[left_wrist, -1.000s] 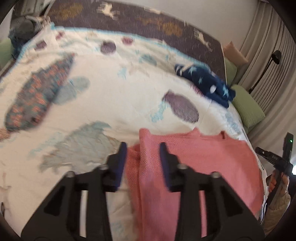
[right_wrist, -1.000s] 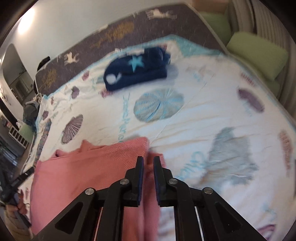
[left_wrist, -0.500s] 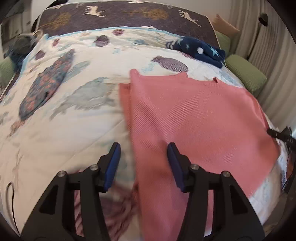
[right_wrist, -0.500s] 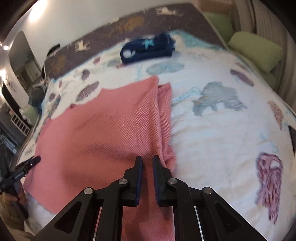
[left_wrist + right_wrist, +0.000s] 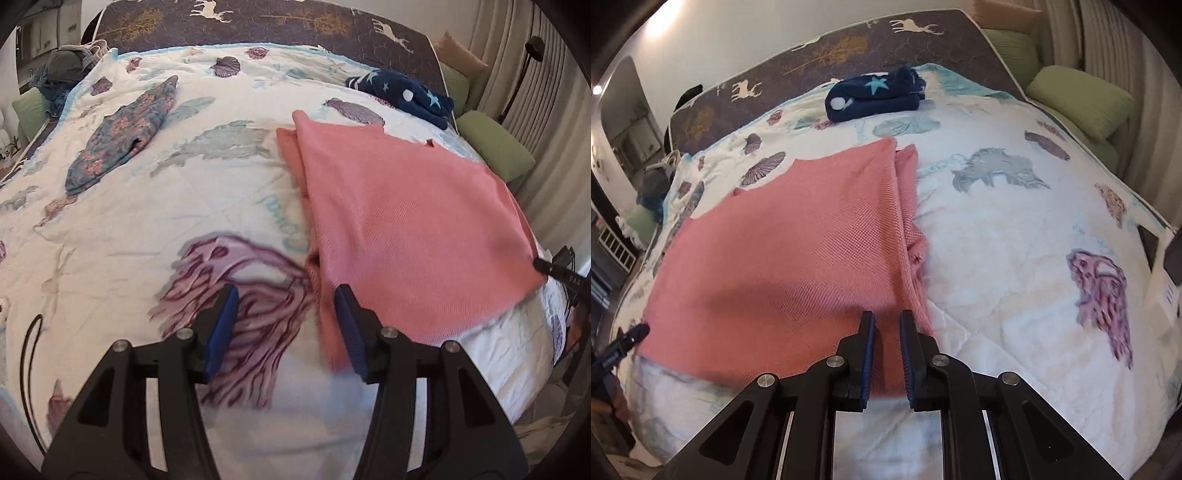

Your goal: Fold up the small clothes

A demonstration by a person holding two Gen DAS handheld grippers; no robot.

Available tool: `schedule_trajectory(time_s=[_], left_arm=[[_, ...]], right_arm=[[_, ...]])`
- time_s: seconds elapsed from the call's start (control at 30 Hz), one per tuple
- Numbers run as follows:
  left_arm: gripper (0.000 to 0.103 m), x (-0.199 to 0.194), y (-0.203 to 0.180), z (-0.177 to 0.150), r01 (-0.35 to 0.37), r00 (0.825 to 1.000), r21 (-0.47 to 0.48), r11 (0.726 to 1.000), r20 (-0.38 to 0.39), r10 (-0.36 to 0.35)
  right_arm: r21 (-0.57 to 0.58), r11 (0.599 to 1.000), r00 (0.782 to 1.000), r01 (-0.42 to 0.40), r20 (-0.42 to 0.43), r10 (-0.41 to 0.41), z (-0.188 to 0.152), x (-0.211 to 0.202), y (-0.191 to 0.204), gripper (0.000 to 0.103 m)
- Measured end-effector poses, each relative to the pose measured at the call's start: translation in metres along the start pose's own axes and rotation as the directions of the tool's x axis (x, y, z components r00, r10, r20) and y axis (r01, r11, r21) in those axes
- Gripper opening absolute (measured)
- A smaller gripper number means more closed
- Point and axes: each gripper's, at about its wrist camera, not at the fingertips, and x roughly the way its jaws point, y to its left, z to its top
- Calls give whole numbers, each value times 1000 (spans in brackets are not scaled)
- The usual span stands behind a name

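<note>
A pink cloth [image 5: 406,206] lies spread flat on the bed, its side edges folded inward. My left gripper [image 5: 286,314] hovers open at the cloth's near left edge. The folded hem runs just inside its right finger, and the bedspread's purple jellyfish print shows under the gap. The same pink cloth [image 5: 798,251] fills the left half of the right wrist view. My right gripper [image 5: 887,325] sits over the cloth's near right edge. Its jaws stand narrowly apart and are opening, with pink fabric showing between them.
A folded navy star-print garment [image 5: 402,94] [image 5: 875,96] rests near the headboard. A floral blue garment [image 5: 122,136] lies at the far left. Green cushions [image 5: 495,147] [image 5: 1082,99] line the right side. A black device [image 5: 557,267] pokes in beside the bed, and a dark flat object [image 5: 1148,243] lies at the right edge.
Both grippers have drawn back from the cloth's far corners to its near edge. The left jaws have spread wider and no longer straddle the fabric. The cloth now lies flat.
</note>
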Motion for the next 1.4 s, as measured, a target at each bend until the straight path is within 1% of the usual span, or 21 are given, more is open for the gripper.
schedule_trajectory(time_s=[0.03,0.07,0.13,0.2,0.23,0.27,0.3,0.43,0.5,0.67,0.73,0.83,0.97,1.03,1.07,1.1,1.17,1.23,1.3,1.33,1.4], left_arm=[[56,-4,1,0,11,1000,-9,1000,-1,-11],[56,-10,3,0,36,999,-24,999,-2,-36],[56,-23,6,-2,114,993,-41,993,22,-113],[56,-33,8,-5,195,980,-38,980,47,-193],[56,-34,8,-7,227,973,-38,973,44,-226],[56,-32,8,-9,251,968,-41,967,32,-250],[56,-30,6,-9,255,967,-40,966,23,-255],[56,-19,-3,-13,278,960,-11,960,-5,-278],[56,-16,-9,-11,308,951,-1,951,-9,-308],[56,-26,-26,-4,373,928,70,925,2,-374],[56,-28,-29,-3,381,924,86,921,2,-383],[56,-25,-28,-3,350,936,97,932,-9,-351],[56,-8,-10,-8,291,956,21,957,-43,-290],[56,-6,-4,-11,300,953,-3,954,-38,-300],[53,-7,-4,-11,306,952,-5,952,-28,-306],[48,-9,-6,-11,312,950,9,950,-26,-311],[24,-12,-12,-10,321,947,46,946,-30,-320],[17,-12,-14,-9,344,939,51,938,-37,-343],[15,-13,-14,-8,337,941,48,940,-38,-336],[15,-14,-13,-8,329,944,47,943,-41,-328],[14,-14,-10,-12,295,955,56,954,-51,-292]], right_arm=[[-3,1000,1000,4,7,-4,-1,-4,0,14],[-3,1000,1000,6,10,-6,-1,-8,0,15],[2,1000,1000,2,13,-2,-1,-15,-2,15],[15,1000,999,-6,32,6,-3,-24,-6,19],[29,1000,999,-10,36,9,-5,-29,-9,21],[43,999,999,-10,36,8,-6,-30,-12,26],[57,998,999,-8,34,6,-7,-31,-15,31],[106,994,1000,8,19,-10,-12,-34,-27,38],[118,993,1000,-3,17,1,-14,-35,-30,46],[131,991,1000,5,6,-5,-18,-36,-34,50],[136,991,1000,9,2,-10,-20,-36,-36,51],[142,990,1000,7,-3,-7,-21,-34,-37,52],[114,993,1000,-6,-10,7,-21,-33,-33,52],[89,996,1000,-20,-12,21,-22,-34,-30,52],[81,996,999,-29,-11,30,-22,-35,-29,52],[77,996,999,-36,-10,37,-22,-35,-28,52],[67,996,998,-59,-3,59,-23,-35,-27,52],[52,995,997,-82,7,82,-20,-34,-23,52],[43,995,996,-93,8,93,-17,-28,-22,52],[62,995,997,-77,-8,78,-15,-21,-24,51],[100,994,998,-33,-43,38,-12,-11,-28,8]])
